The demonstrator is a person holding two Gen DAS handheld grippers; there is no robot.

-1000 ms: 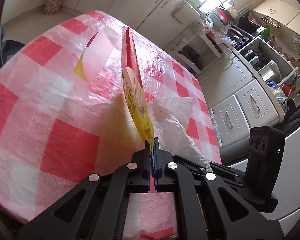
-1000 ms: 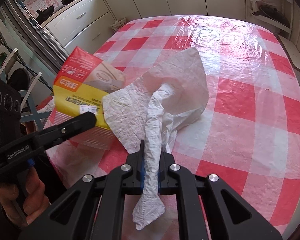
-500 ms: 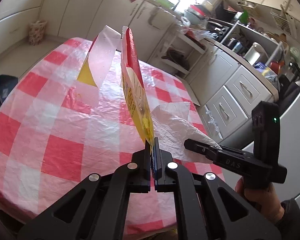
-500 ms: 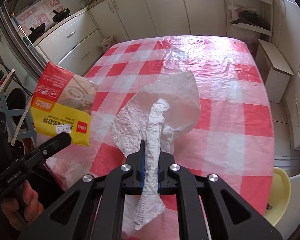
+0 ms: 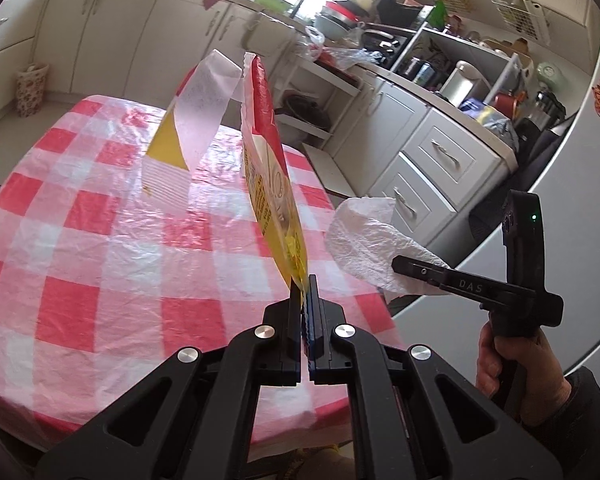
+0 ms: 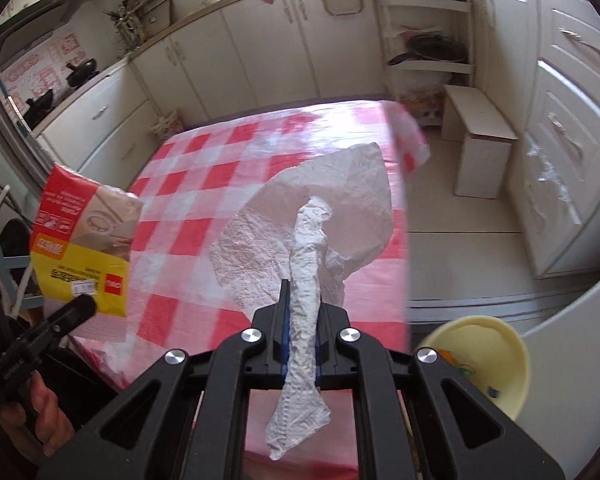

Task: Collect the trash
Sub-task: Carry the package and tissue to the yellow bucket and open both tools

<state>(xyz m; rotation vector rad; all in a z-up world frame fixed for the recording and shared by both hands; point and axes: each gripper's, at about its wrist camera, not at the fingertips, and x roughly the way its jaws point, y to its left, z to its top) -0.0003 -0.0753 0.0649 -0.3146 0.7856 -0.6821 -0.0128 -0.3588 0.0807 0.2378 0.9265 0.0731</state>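
My left gripper (image 5: 303, 285) is shut on the lower corner of a red and yellow plastic wrapper (image 5: 269, 168), which stands edge-on above the checked table (image 5: 100, 264). The same wrapper (image 6: 82, 240) shows flat at the left of the right wrist view, with the left gripper (image 6: 85, 305) under it. A crumpled white paper towel (image 6: 312, 236) is pinched in my right gripper (image 6: 303, 296), lifted off the table, its tail hanging below the jaws. In the left wrist view the towel (image 5: 370, 240) and right gripper (image 5: 404, 266) hang beyond the table's right edge.
A pale yellow bin (image 6: 484, 364) with scraps inside sits low at the right, beside the table's near corner. White kitchen cabinets (image 5: 432, 160) and cluttered counters ring the room. A small white stool (image 6: 480, 140) stands past the table. A hand (image 5: 516, 364) grips the right tool.
Both grippers have risen and pulled back from the table with their loads. The towel has come off the cloth, and the yellow bin has come into the right wrist view.
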